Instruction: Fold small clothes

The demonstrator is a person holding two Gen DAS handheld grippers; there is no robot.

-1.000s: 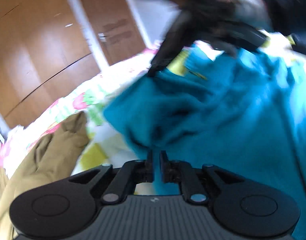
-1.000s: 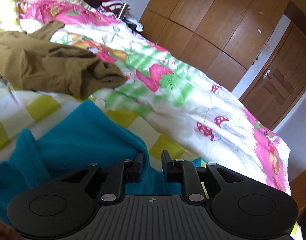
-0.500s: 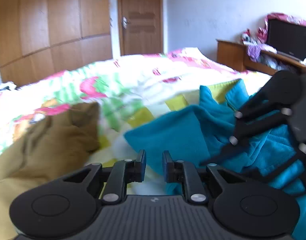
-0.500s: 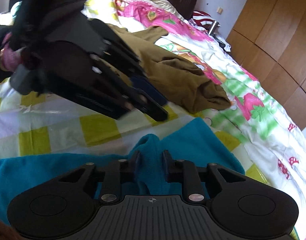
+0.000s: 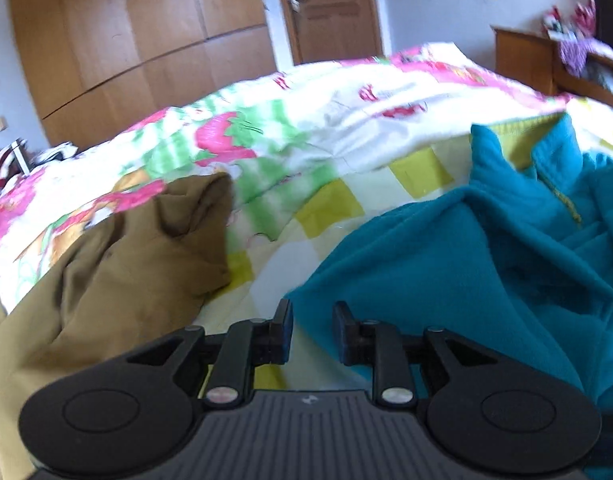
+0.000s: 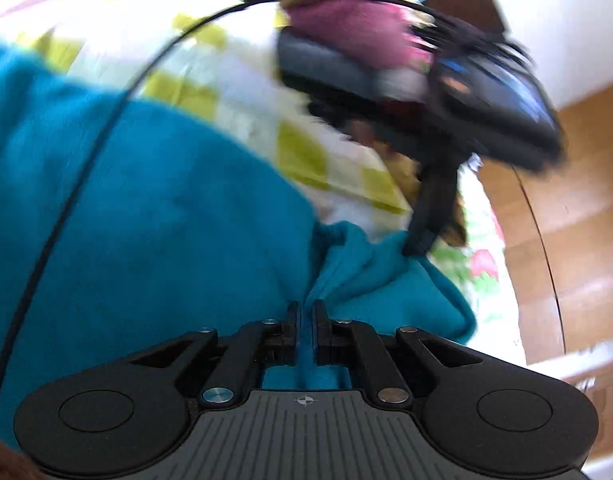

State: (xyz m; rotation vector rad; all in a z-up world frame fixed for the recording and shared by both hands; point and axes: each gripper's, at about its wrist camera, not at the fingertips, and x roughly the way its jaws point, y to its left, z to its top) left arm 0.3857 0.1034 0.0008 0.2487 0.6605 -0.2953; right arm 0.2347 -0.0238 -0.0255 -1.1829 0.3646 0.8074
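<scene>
Fleece top (image 5: 466,264), teal, soft, light and floppy on the bed (image 5: 346,112), wants holding by its edges, we judge: our right tool (image 6: 304,322) is closing on a pinched fold, while our left tool (image 5: 312,330) is opening, its corner lying loose between the fingers.

No readable words, brand names or numbers appear in either wrist view. The only marks are small emblems moulded into the ribbed black housings just behind the tongs: a pale, blurred logo on the left housing (image 5: 306,400), too small to make out, and a circle crossed by a horizontal and a vertical line on the right housing (image 6: 305,401).
</scene>
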